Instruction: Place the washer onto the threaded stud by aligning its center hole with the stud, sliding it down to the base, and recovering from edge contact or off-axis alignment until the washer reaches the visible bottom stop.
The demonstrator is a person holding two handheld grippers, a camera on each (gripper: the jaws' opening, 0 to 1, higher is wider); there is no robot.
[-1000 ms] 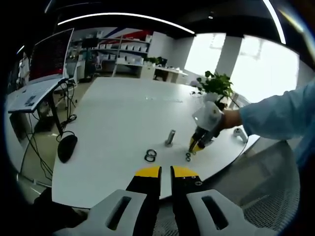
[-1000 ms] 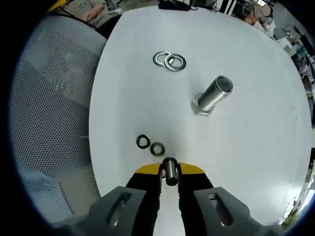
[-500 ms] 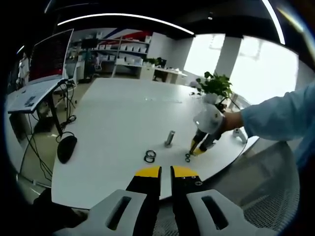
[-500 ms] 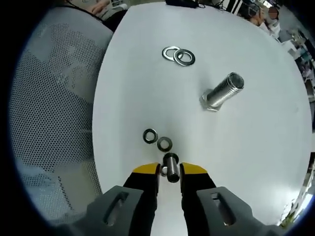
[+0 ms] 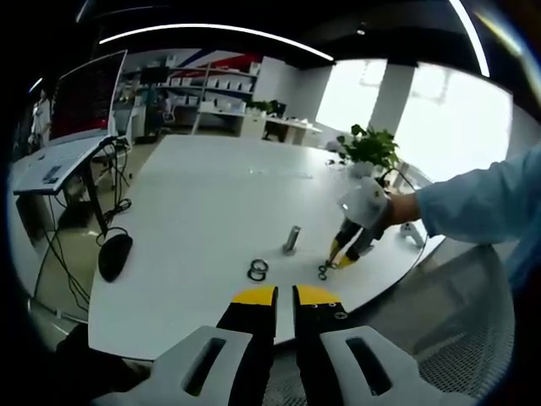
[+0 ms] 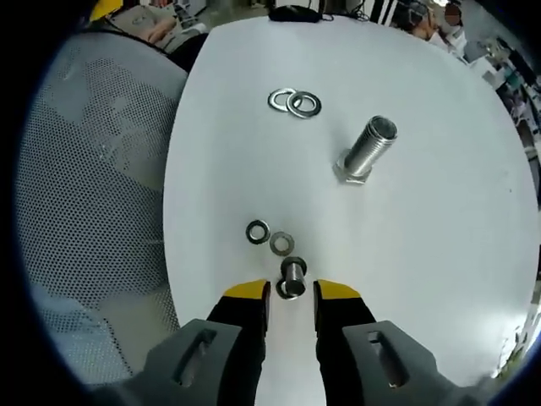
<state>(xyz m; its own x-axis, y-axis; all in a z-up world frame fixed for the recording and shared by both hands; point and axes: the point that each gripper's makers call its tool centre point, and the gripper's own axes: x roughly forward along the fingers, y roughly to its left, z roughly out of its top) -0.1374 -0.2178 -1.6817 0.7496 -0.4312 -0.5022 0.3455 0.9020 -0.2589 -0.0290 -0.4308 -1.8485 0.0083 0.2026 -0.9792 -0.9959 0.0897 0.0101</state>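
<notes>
At the bottom centre of the right gripper view, your right gripper (image 6: 292,292) has its fingers parted, with a small stud (image 6: 292,277) standing between the tips; whether they touch it cannot be told. Two small washers (image 6: 270,238) lie just above it on the worktop (image 6: 439,254). Risk: closing off-centre could tip the small stud. Farther up stand the large stud (image 6: 367,149) and two large washers (image 6: 295,102). Your left gripper (image 5: 284,298) is almost closed, empty. No legible markings.
</notes>
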